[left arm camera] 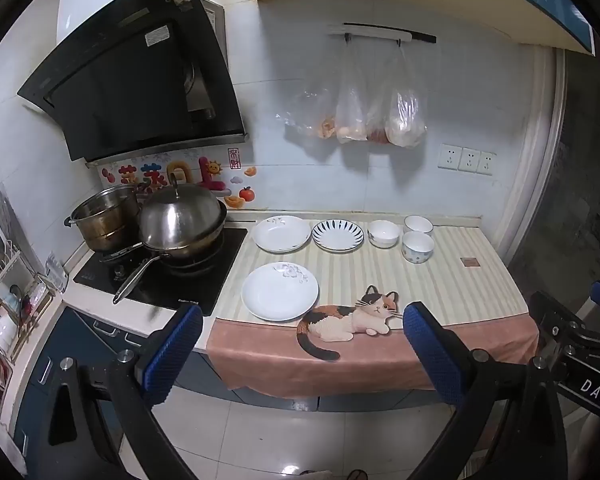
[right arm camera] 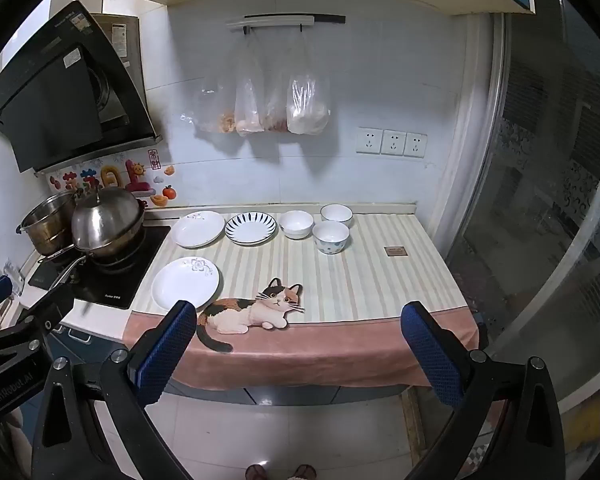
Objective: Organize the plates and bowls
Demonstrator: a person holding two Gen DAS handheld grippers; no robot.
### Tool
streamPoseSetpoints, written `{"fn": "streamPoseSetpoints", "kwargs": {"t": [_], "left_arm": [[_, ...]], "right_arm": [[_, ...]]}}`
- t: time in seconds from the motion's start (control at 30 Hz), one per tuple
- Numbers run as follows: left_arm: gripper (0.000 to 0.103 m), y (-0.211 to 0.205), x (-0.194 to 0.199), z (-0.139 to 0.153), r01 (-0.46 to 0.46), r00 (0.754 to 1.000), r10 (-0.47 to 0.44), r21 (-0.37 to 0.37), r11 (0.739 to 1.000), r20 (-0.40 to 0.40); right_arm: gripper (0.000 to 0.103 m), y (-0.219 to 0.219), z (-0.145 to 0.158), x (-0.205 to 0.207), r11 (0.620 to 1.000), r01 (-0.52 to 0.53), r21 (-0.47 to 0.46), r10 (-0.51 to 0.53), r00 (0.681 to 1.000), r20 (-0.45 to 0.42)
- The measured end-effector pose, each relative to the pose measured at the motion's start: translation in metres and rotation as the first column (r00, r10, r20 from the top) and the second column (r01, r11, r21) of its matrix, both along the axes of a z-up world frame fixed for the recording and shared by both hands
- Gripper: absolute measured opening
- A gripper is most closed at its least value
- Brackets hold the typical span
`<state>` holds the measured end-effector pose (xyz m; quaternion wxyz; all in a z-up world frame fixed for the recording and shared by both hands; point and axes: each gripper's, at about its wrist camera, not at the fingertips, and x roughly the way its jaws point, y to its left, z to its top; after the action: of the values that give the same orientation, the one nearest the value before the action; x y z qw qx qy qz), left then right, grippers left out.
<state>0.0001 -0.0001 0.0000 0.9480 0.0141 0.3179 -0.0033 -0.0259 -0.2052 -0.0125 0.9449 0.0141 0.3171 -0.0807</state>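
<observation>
Both the left tongs (left arm camera: 302, 354) and the right tongs (right arm camera: 300, 350) are hanging spread and empty before the striped-cloth worktop (right arm camera: 380, 280). At its front-left corner the white flowered ceramic plate (right arm camera: 185, 283) is lying near the edge, so it is risking a slide; at the back right, the three white ceramic bowls (right arm camera: 331, 237) are risking a knock.

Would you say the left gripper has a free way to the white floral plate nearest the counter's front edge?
Probably yes: the left gripper is open, and the front floral plate lies alone near the edge with nothing between; the wok handle stays off to its left.
</observation>
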Motion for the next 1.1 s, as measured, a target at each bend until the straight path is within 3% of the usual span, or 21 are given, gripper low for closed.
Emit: {"fn": "streamPoseSetpoints", "kwargs": {"t": [1.1], "left_arm": [[0.103, 0.001, 0.009, -0.004, -0.002, 1.0, 0.002, 0.007, 1.0, -0.009]], "right_arm": [[0.103, 0.003, -0.014, 0.014, 1.0, -0.001, 0.011, 0.001, 1.0, -0.017]]}}
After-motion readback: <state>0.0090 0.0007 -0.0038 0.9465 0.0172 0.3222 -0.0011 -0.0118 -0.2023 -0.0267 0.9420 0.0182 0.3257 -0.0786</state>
